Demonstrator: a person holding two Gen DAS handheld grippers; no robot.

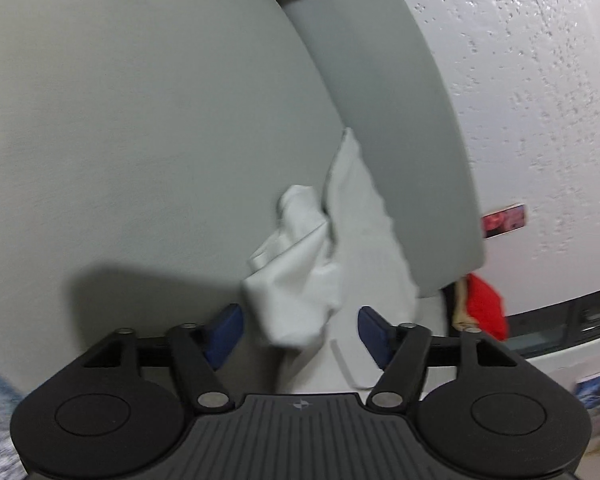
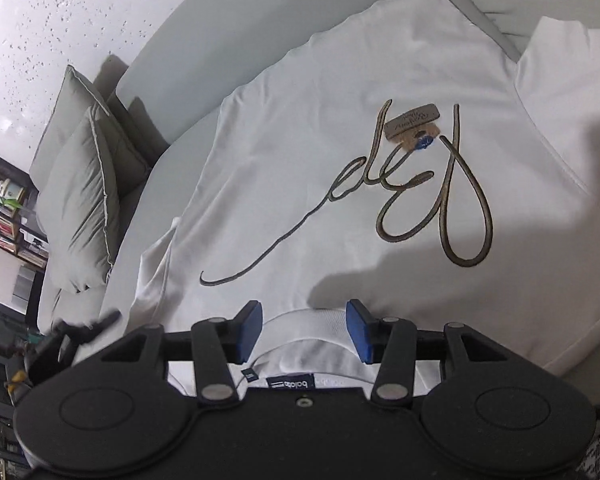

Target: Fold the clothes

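A white T-shirt (image 2: 340, 184) with a gold script print and a brown hang tag (image 2: 410, 122) lies spread flat on the grey bed. Its collar (image 2: 306, 322) lies just below my right gripper (image 2: 302, 330), which is open and hovers over it with nothing between the blue pads. In the left wrist view a bunched white part of the shirt (image 1: 300, 280) lies by the bed's edge. My left gripper (image 1: 300, 334) is open just above that cloth, holding nothing.
The grey bed (image 1: 140, 120) fills the left wrist view, with a grey headboard panel (image 1: 384, 112) and a textured white wall (image 1: 540, 80) to its right. Something red (image 1: 486, 306) sits beside the bed. Grey pillows (image 2: 80, 196) lie left of the shirt, shelves (image 2: 8, 216) beyond.
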